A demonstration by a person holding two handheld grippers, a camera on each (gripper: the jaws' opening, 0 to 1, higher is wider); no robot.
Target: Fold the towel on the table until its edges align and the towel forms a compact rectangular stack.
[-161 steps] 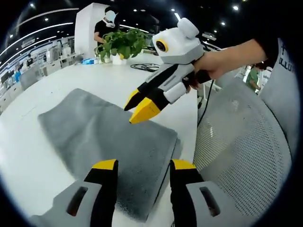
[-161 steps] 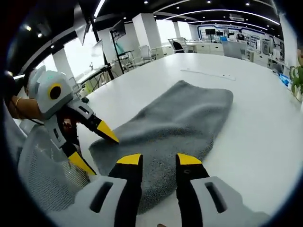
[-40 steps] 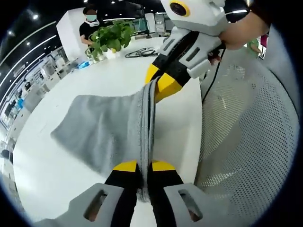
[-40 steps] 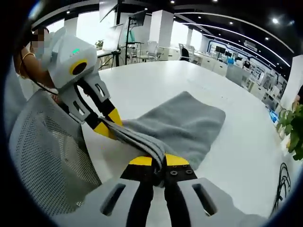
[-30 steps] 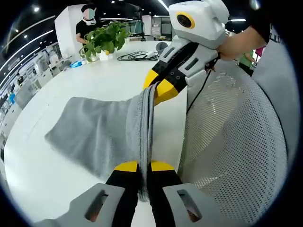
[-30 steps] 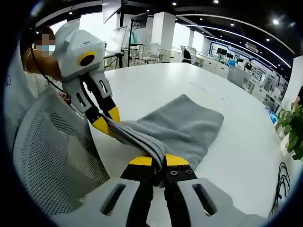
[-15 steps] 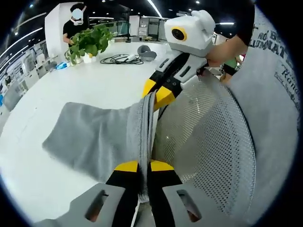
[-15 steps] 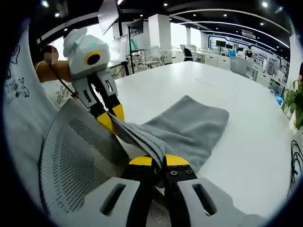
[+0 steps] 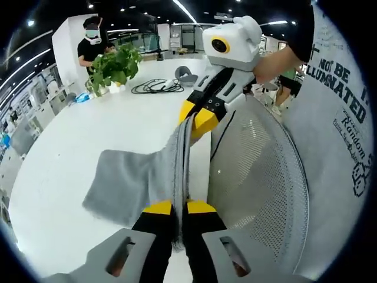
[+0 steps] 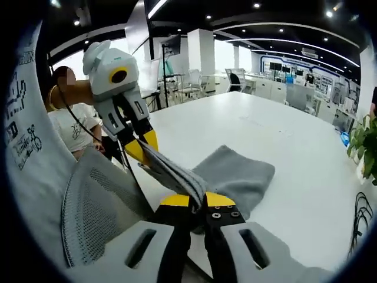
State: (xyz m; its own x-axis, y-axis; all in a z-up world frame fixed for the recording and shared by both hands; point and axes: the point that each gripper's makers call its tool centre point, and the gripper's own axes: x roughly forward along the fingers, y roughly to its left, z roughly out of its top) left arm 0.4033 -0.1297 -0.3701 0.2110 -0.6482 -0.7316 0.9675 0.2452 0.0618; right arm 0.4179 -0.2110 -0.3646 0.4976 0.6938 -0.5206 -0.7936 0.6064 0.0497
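The grey towel [image 9: 129,183] hangs from both grippers, its near edge stretched taut in the air and its far part still lying on the white table [image 9: 88,130]. My left gripper [image 9: 174,207] is shut on one corner of that edge. In the left gripper view the right gripper [image 9: 193,117] clamps the other corner, held by a hand. In the right gripper view my right gripper [image 10: 197,200] is shut on the towel [image 10: 235,177], and the left gripper [image 10: 144,147] grips the far end of the taut edge.
A grey mesh chair back [image 9: 259,188] stands close by the table edge, below the lifted edge [image 10: 94,206]. A potted plant [image 9: 115,68], black cables [image 9: 154,87] and a standing person [image 9: 91,44] are at the far side. Another plant [image 10: 368,153] sits at the right.
Both grippers have closed on the towel's near edge and lifted it up and back off the table over the chair. More of the towel has left the table since a second ago.
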